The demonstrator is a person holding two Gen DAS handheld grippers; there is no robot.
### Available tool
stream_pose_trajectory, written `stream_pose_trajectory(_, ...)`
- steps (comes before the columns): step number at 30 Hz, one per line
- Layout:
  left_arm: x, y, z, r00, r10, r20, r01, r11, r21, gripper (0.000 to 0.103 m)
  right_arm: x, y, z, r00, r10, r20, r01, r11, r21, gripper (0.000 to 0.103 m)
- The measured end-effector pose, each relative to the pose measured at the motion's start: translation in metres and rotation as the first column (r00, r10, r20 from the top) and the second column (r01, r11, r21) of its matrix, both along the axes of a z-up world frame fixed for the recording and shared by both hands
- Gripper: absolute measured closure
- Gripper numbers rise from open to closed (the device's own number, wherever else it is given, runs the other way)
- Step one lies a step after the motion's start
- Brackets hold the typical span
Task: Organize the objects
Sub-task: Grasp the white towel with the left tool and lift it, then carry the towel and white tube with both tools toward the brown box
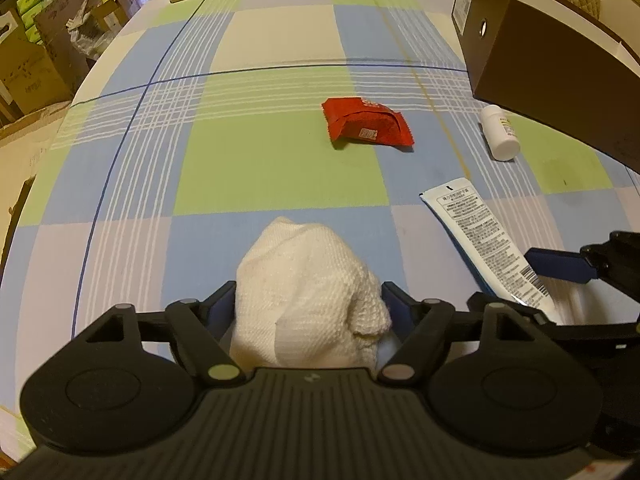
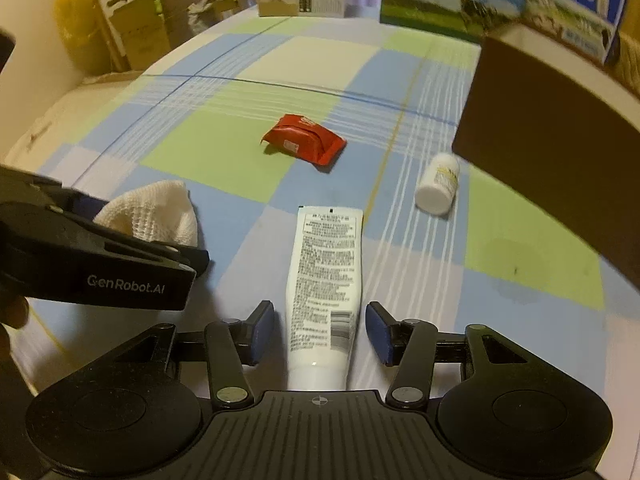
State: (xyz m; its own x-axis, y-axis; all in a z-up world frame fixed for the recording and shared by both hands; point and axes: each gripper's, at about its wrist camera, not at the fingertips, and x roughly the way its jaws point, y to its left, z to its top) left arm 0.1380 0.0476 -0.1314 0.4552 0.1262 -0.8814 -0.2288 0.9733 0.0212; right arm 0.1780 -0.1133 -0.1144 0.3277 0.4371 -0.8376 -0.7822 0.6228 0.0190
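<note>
My left gripper (image 1: 308,304) has its blue-padded fingers (image 1: 224,306) clasped around a crumpled white cloth (image 1: 308,284) on the checked bench (image 1: 260,168). My right gripper (image 2: 320,330) straddles a white tube (image 2: 324,280) lying lengthwise between its fingers (image 2: 378,330), which stand spread apart with a gap on either side, touching nothing. Farther out, a red snack packet (image 1: 366,126) lies near mid-bench. A small white bottle (image 1: 500,132) rests on its side just beside a brown cardboard box (image 1: 560,72). Printed cartons (image 2: 460,0) line the far edge.
</note>
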Motion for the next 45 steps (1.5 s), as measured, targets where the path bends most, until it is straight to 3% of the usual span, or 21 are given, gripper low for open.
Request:
stream_pose_trajectory(5, 0.002, -0.003, 0.000, 1.000, -0.013, 0.008, 0.013, 1.000, 0.007, 0.035, 0.001, 0.001, 0.000, 1.000, 0.008, 0.008, -0.008, 1.000, -0.002, 0.066)
stream_pose_trajectory(20, 0.004, -0.007, 0.001, 0.999, -0.047, 0.015, 0.046, 0.999, 0.024, 0.042, 0.003, 0.000, 0.001, 1.000, 0.004, -0.009, -0.004, 1.000, 0.003, 0.067)
stream_pose_trajectory(28, 0.004, -0.006, 0.004, 0.999, -0.041, 0.018, 0.041, 0.999, 0.015, 0.045, 0.011, -0.007, 0.005, 0.995, -0.036, -0.091, 0.041, 0.998, 0.057, 0.067)
stream_pose_trajectory(45, 0.005, 0.001, 0.017, 0.999, -0.015, 0.052, 0.015, 1.000, -0.011, 0.045, 0.020, -0.015, 0.018, 0.991, -0.063, -0.118, 0.078, 0.989, 0.128, 0.067)
